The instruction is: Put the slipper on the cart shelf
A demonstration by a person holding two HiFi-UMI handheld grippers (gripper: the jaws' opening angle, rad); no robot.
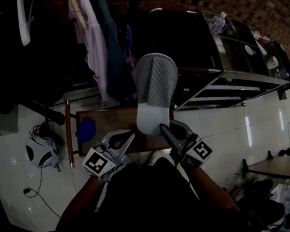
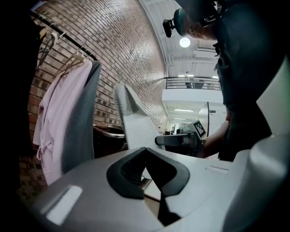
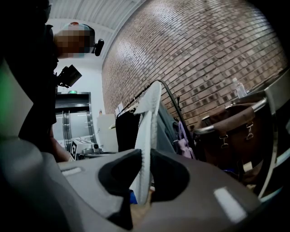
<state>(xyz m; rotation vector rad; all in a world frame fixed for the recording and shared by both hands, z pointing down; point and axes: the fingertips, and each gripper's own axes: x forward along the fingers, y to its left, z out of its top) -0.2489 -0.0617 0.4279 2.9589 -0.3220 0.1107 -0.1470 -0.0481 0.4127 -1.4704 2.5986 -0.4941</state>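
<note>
A grey quilted slipper (image 1: 155, 92) stands upright in the air, toe up, in the middle of the head view. My right gripper (image 1: 163, 128) is shut on its heel end, and in the right gripper view the slipper's edge (image 3: 147, 136) sits pinched between the dark pads (image 3: 170, 174). My left gripper (image 1: 130, 135) hovers just left of the heel with its tips together and nothing in them. From the left gripper view the slipper (image 2: 136, 122) rises ahead, with the right gripper (image 2: 179, 140) beside it. The metal cart (image 1: 226, 81) with its shelves lies to the right.
A low wooden table (image 1: 108, 123) carrying a blue object (image 1: 86, 129) is under the slipper. Clothes hang on a rack (image 1: 96, 44) at the back. A brown bag (image 3: 231, 127) sits on the cart. A black-and-white bag (image 1: 41, 150) and cable lie on the tiled floor at left.
</note>
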